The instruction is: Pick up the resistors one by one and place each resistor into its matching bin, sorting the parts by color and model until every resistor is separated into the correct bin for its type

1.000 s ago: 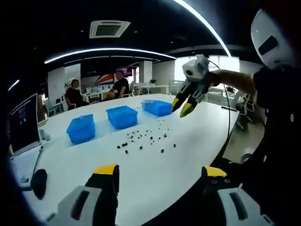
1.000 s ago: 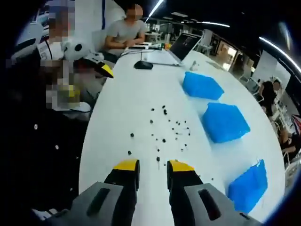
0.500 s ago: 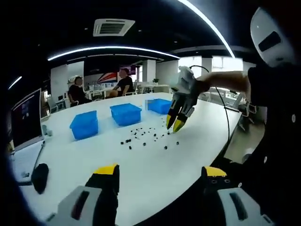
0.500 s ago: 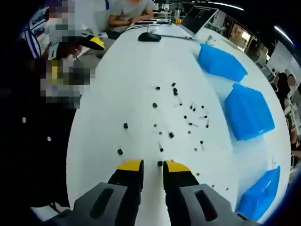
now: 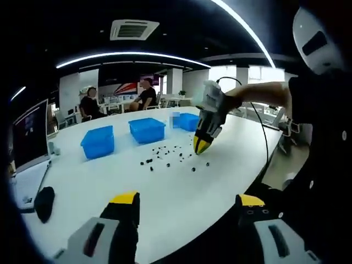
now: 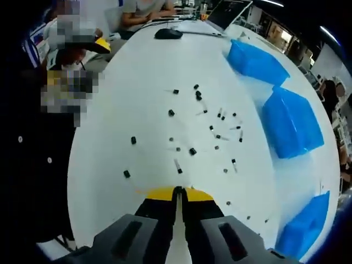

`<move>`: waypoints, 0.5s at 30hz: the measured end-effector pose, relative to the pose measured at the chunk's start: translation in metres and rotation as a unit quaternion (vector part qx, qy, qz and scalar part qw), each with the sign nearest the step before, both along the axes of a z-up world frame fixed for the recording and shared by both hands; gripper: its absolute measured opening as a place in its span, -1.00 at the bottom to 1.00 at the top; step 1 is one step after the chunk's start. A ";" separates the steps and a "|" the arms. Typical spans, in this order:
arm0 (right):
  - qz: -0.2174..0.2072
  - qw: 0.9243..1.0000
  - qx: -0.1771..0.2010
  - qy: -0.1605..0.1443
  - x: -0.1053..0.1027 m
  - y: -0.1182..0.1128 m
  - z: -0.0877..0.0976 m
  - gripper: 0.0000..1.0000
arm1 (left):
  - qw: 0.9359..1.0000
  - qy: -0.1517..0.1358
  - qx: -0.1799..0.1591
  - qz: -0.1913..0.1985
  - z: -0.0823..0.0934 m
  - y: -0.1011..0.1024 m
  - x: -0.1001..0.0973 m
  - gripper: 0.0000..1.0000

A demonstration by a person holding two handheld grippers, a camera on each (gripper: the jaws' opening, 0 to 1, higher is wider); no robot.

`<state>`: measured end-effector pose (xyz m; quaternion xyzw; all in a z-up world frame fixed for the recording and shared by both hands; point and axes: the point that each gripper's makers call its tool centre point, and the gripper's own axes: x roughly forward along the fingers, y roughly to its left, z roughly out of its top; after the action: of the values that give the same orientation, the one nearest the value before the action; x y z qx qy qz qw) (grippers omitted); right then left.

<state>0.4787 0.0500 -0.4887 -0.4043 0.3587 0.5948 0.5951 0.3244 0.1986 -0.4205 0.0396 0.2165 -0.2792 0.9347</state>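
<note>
Resistors point(image 6: 214, 135) lie scattered loose on the white worktop point(image 6: 137, 93), a thin spread of tiny dark bodies, some with fine wire leads, near the three blue bins point(image 6: 291, 124) along the far side. Judgement: each part is near weightless, rigid in the body but with leads that bend easily, and small and smooth enough to squirt out of a hard pinch; best taken across the body, not by a lead, with light force. Right tool point(image 6: 177, 193) is tipped down at the near edge of the scatter, yellow tips pressed almost together with just a sliver of gap; cannot tell whether a part is caught between them. In the left gripper view the right tool point(image 5: 201, 144) points steeply down with tips at or just above the worktop, an outstretched forearm point(image 5: 264, 94) behind it. Left tool point(image 5: 186, 201) hangs low over the near worktop edge, well apart from the parts, jaws spread wide with nothing between them.
</note>
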 end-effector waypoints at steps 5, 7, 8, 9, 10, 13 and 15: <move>0.010 1.000 -0.005 -0.025 -0.002 -0.001 0.001 -0.86 | 1.000 -0.008 -0.005 0.005 0.006 0.001 0.002 0.41; 0.003 1.000 0.006 -0.009 -0.008 -0.001 0.001 -0.86 | 1.000 -0.015 -0.012 0.005 0.011 0.001 0.003 0.41; -0.004 1.000 0.017 0.004 -0.013 0.001 0.004 -0.86 | 1.000 -0.016 -0.015 0.004 0.013 0.000 0.003 0.41; -0.012 0.999 0.034 0.005 -0.013 0.002 0.010 -0.86 | 1.000 -0.018 -0.020 0.004 0.015 0.000 0.003 0.41; -0.019 0.999 0.051 0.001 -0.012 0.004 0.018 -0.86 | 0.999 -0.022 -0.027 0.008 0.019 0.000 0.004 0.41; -0.052 0.991 0.119 -0.013 -0.008 0.007 0.049 -0.86 | 0.998 -0.036 -0.039 0.016 0.028 0.002 0.007 0.41; -0.075 0.982 0.171 -0.018 -0.009 0.006 0.070 -0.86 | 0.997 -0.047 -0.047 0.026 0.034 0.004 0.012 0.41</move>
<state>0.4701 0.0564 -0.4185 -0.2791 0.2708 0.5935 0.7046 0.3361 0.2026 -0.3869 0.0032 0.1596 -0.2624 0.9517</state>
